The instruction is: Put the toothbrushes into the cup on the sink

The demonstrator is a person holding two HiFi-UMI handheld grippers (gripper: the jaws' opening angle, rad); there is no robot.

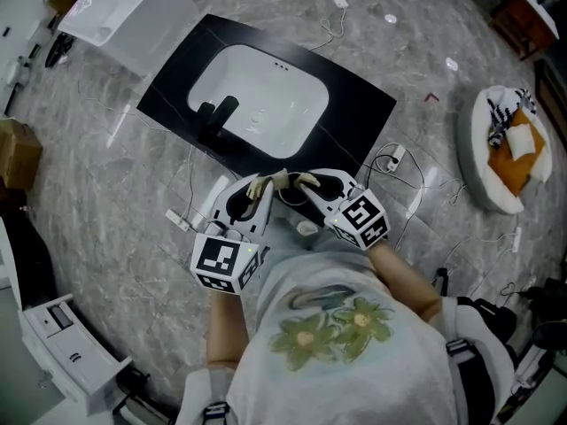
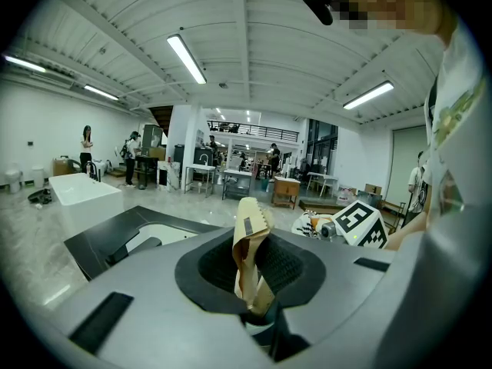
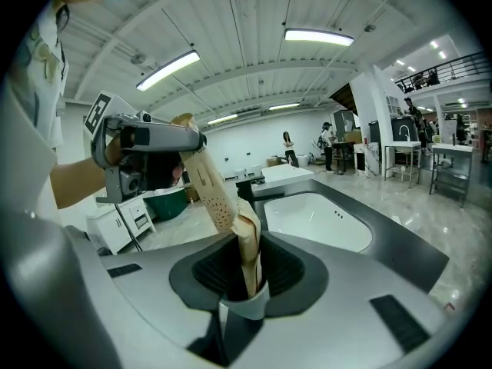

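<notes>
Below, pale marbled floor all around, threaded with thin white cables. Set amid it, a black counter carrying a white sink, with a black faucet at the basin's near-left rim. Off to the upper left, a white tub; off to the right, a round white cushion with orange and striped things on it; at the lower left, a white cabinet. Closer in, a person's pale shirt with a green flower print, forearms reaching forward. Held just short of the counter's near edge in the head view and apart from the sink, left claw and right claw, tips turned toward each other and nearly meeting. Left claw pressed together on a beige paper packet, its serrated end standing upright above the jaws. Right claw likewise pinched tight on beige packet paper, creased just above the jaws and leaning up-left, a dotted face showing, its top end right at the front of the left claw. Unclear whether one paper packet spans both claws or each grips its own. Unclear too whether a toothbrush sits inside. Both pairs of jaws closed flat against the paper.
</notes>
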